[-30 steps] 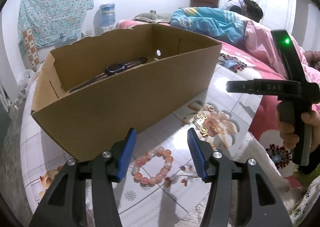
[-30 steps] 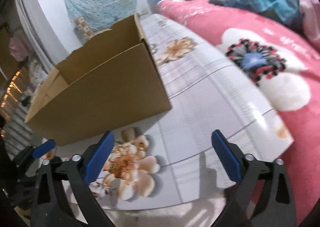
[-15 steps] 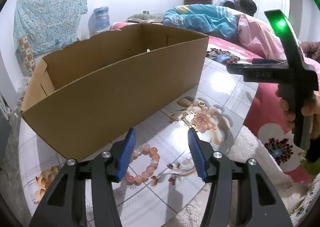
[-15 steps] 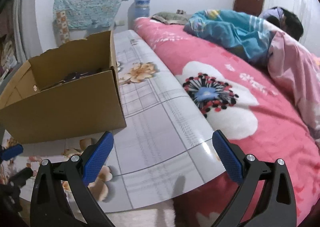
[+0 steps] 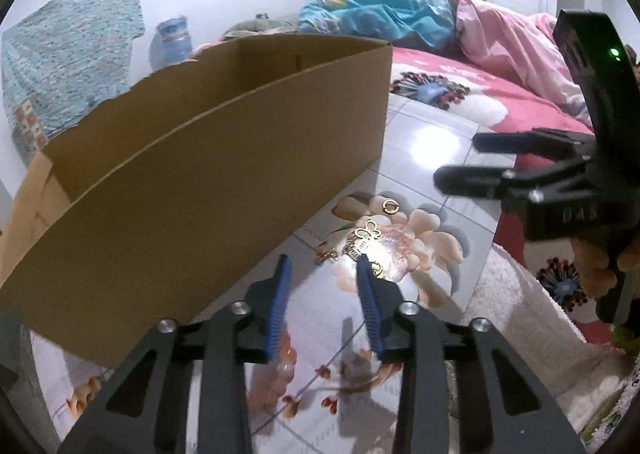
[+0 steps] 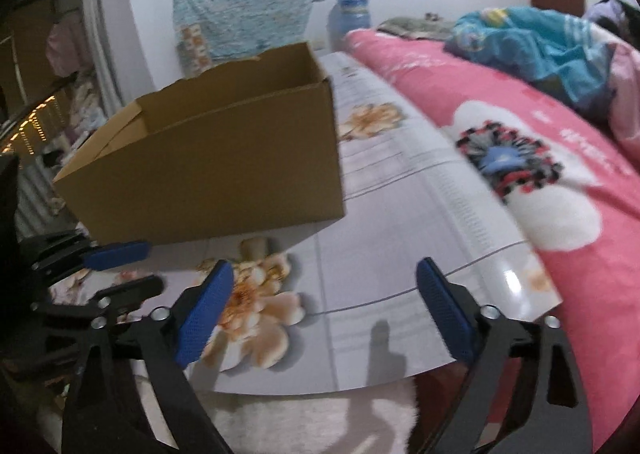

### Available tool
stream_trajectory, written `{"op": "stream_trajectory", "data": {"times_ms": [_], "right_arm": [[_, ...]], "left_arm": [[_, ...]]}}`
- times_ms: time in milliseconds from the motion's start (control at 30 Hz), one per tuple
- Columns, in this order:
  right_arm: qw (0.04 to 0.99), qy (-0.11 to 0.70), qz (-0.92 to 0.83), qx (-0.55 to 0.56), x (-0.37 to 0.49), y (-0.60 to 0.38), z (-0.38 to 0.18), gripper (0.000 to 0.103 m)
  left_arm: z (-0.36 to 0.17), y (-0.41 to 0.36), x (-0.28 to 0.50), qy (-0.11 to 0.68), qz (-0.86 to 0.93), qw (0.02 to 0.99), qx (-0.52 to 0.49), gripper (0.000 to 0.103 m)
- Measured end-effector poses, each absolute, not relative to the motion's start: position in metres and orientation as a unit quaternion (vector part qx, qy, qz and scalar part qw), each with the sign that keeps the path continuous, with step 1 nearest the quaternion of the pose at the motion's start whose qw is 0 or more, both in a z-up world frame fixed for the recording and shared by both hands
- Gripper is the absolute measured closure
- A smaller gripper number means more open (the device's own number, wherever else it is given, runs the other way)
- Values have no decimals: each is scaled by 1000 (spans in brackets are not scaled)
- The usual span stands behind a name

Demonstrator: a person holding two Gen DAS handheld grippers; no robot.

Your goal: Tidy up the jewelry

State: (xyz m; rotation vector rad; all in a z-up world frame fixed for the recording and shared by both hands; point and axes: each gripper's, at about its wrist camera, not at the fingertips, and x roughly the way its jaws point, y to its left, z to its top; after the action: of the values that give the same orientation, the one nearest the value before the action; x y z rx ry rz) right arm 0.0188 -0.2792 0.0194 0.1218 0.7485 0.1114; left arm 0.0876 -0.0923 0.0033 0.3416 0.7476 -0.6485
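Note:
A brown cardboard box (image 5: 208, 182) stands on the floral tile-print mat (image 5: 424, 142); it also shows in the right wrist view (image 6: 224, 170). Gold jewelry pieces (image 5: 366, 240) and a small gold ring (image 5: 390, 206) lie on a flower print just beyond my left gripper (image 5: 323, 268), which is open and low over the mat. A pink bead bracelet (image 5: 280, 368) lies under its left finger, mostly hidden. My right gripper (image 6: 324, 290) is open and empty above the mat's edge; it shows at the right of the left wrist view (image 5: 472, 162).
A pink floral bedspread (image 6: 560, 158) lies right of the mat, with a person under blue and pink covers (image 5: 420, 18) behind. A white fluffy rug (image 5: 528, 318) borders the mat's near edge. A water jug (image 5: 172, 38) stands by the wall.
My left gripper has dropped lower and moved forward to the right, from over the bead bracelet toward the gold pieces. The right gripper has swung back toward the box and mat.

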Motion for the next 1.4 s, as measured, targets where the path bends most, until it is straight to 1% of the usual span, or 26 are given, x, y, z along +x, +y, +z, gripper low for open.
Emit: {"op": "stream_trajectory", "data": {"times_ms": [33,300,467,600,733,900,933,1267,1367,1400], "right_arm": [[926,369,61,62,20,-278,17,26],[922,371,85,67,23,-270,8,28],[924,365,94,66,25,-269,5,28],[924,361,101,70,25,-270,5,29],[924,361,105,74,28,-271,4,29],[924,360,105,78,28,-271,4,30],[924,360,105,78,27,-271,4,30],[926,347,133,75,14,-262,11,34],[923,347,151,73,12,-254,11,38],[921,349,156,73,12,-250,10,42]], "left_arm": [[2,-96,91,360,-311,863,169,77],[-7,-109,115,388,-324,843,182,79],[-16,-117,119,398,-335,832,194,87],[-15,-117,120,398,-343,829,192,89],[-15,-115,122,397,-344,829,192,99],[-14,-112,126,405,-348,828,174,100],[-12,-111,126,402,-348,830,170,103],[13,-86,122,385,-341,849,124,103],[18,-79,120,381,-337,853,114,103],[20,-77,120,380,-336,854,112,103]]}}
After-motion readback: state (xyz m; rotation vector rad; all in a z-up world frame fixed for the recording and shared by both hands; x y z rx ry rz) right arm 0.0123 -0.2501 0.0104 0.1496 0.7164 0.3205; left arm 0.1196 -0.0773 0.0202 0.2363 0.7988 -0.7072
